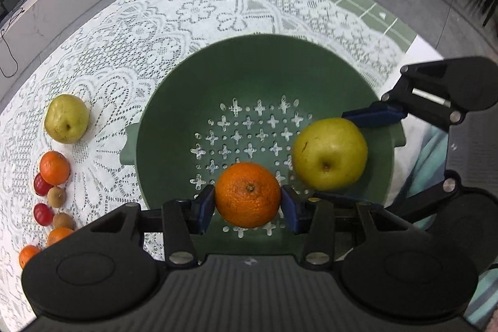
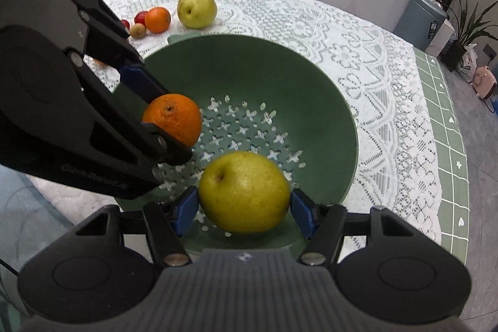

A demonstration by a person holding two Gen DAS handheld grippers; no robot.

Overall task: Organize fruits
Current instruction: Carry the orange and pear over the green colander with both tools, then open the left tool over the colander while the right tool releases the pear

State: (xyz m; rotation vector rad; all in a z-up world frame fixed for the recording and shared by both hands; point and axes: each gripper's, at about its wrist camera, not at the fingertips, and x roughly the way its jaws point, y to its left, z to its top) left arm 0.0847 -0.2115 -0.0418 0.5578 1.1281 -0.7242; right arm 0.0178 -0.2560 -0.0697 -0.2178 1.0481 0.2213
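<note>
My left gripper (image 1: 248, 207) is shut on an orange (image 1: 248, 195), held over the near side of a green colander (image 1: 249, 67). In the same view the right gripper (image 1: 342, 151) grips a yellow-green apple (image 1: 330, 153) at the colander's right side. The right wrist view shows my right gripper (image 2: 244, 212) shut on that apple (image 2: 244, 192) above the perforated colander (image 2: 249, 64), with the left gripper (image 2: 165, 120) coming in from the left and pinching the orange (image 2: 174, 119). Both fruits hang just above the colander's holed bottom.
On the lace tablecloth (image 1: 155, 21) left of the colander lie another yellow-green apple (image 1: 66, 123), an orange (image 1: 54, 168), small red fruits (image 1: 42, 213) and brown ones (image 1: 56, 196). The apple (image 2: 196, 9) and orange (image 2: 157, 20) also show beyond the colander. A counter runs behind the table.
</note>
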